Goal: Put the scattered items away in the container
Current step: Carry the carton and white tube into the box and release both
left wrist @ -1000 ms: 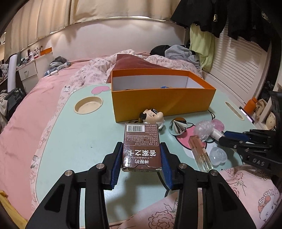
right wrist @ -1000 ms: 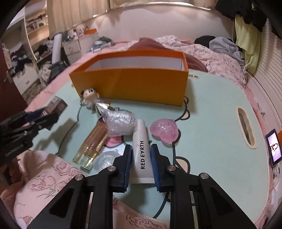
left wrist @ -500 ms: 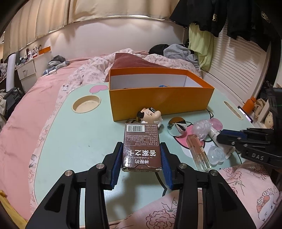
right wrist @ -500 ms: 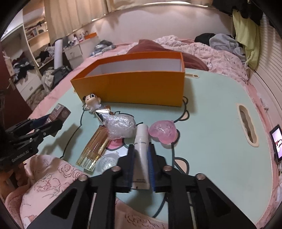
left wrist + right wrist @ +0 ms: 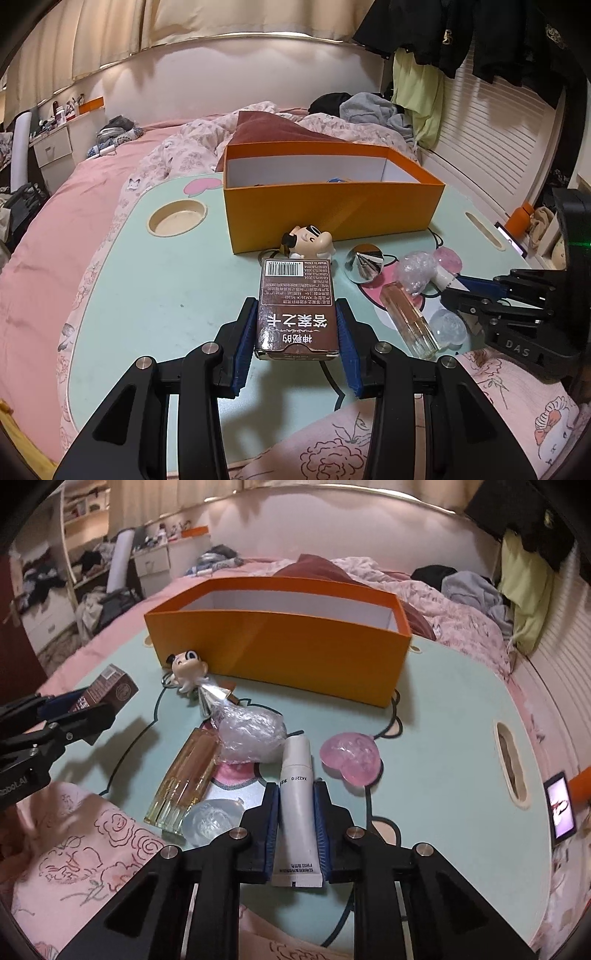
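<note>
My left gripper is shut on a brown carton with a barcode, held above the mint-green table. The right wrist view shows that carton at the left. My right gripper is closing on a white tube, and its blue pads press on both sides. The tube's cap end points at a bubble-wrap bundle. The orange box stands open at the back of the table, with little visible inside it.
Loose on the table are a cartoon figurine, a silver cone, a perfume bottle, a pink heart and a clear heart. A phone lies beyond the right edge. Pink bedding surrounds the table.
The right gripper has tightened on the tube and rolled a little; the tube now shows its small-print side instead of the brand name. The left gripper and carton have kept still.
</note>
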The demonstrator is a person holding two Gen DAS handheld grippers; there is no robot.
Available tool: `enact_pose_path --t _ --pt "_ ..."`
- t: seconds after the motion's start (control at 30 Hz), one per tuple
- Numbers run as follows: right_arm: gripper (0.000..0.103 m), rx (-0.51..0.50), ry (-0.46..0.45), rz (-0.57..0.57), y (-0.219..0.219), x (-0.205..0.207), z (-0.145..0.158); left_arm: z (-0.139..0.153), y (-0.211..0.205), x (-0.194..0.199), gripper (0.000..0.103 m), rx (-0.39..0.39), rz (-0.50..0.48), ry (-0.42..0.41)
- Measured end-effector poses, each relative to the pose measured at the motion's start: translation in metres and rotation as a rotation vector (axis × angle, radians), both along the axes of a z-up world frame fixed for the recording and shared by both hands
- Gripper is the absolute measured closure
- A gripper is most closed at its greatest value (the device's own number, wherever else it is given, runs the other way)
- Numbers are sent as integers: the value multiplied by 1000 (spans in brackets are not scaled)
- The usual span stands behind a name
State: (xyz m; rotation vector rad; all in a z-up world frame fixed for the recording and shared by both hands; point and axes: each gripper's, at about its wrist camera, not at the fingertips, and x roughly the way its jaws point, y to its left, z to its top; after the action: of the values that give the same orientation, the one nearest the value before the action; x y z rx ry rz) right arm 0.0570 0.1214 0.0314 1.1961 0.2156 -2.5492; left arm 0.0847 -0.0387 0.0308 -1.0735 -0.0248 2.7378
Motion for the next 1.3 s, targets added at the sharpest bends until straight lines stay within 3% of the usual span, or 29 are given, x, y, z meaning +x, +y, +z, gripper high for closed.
enact_pose_path --t 0.2,0.5,0.6,0.73,0.8,1.0,1.1,1.2,1.3 --pt "86 -69 96 -13 10 14 17 5 0 1 61 18 0 11" --pt "86 -143 94 -12 16 1 34 27 2 -8 61 66 -7 45" --pt "86 -163 117 -14 15 -8 47 40 5 -21 61 88 -19 62" --pt "86 -227 127 -12 18 -35 64 59 2 -51 61 199 -16 67" --pt "86 -264 131 -27 21 -53 71 61 5 -72 61 205 -4 50" --pt "86 -327 42 -75 25 -106 65 34 13 -129 61 196 63 -13" --pt "86 -288 57 -89 19 -117 58 20 14 -139 61 204 73 -26" --pt "86 -285 58 -101 17 -124 51 19 18 -142 61 164 85 -16" --pt "86 -270 68 -115 16 -132 51 20 18 -147 61 183 84 -5"
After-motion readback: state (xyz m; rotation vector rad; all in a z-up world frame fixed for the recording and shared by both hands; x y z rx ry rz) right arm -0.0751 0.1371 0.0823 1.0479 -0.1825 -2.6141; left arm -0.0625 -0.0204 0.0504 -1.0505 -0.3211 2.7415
